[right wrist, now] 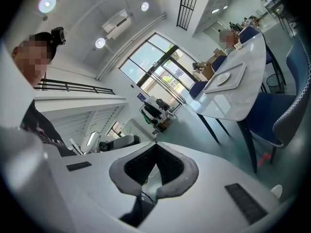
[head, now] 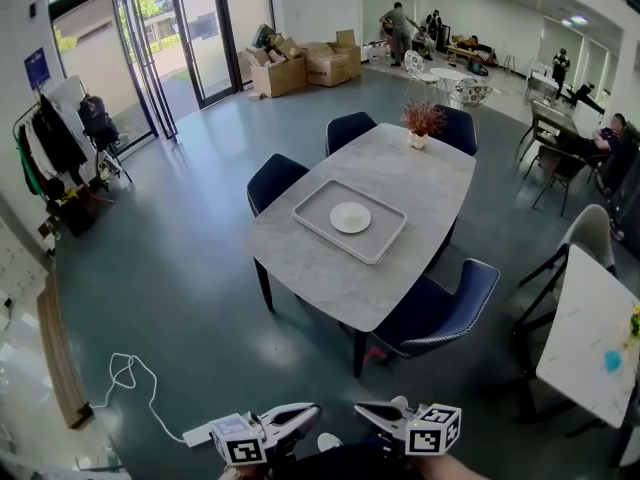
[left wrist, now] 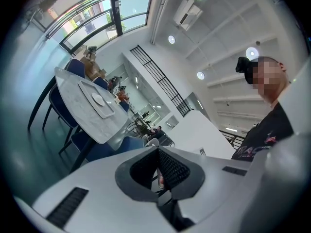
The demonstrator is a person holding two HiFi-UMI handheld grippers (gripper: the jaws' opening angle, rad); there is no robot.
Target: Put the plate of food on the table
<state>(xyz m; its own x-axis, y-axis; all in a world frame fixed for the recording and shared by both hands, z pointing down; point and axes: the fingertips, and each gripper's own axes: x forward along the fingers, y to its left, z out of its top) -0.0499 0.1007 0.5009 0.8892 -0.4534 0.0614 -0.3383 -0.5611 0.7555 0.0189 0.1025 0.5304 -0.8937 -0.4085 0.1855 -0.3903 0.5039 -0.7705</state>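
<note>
A white plate (head: 350, 217) rests on a grey tray (head: 377, 249) in the middle of the grey marble table (head: 410, 173), several steps ahead of me. The plate looks bare from here. Both grippers hang low at the bottom of the head view, far from the table. My left gripper (head: 306, 411) and right gripper (head: 366, 411) point tip to tip, both shut and holding nothing. The left gripper view shows its closed jaws with the table (left wrist: 72, 89), tray (left wrist: 107, 111) and plate (left wrist: 97, 99) off to the left. In the right gripper view the tray (right wrist: 236, 78) and plate (right wrist: 223, 77) sit at the upper right.
Blue chairs (head: 437, 311) ring the table, and a potted plant (head: 422, 121) stands at its far end. A white power strip with cable (head: 196, 432) lies on the floor by my feet. A second white table (head: 592, 338) is at right. Boxes and people occupy the back.
</note>
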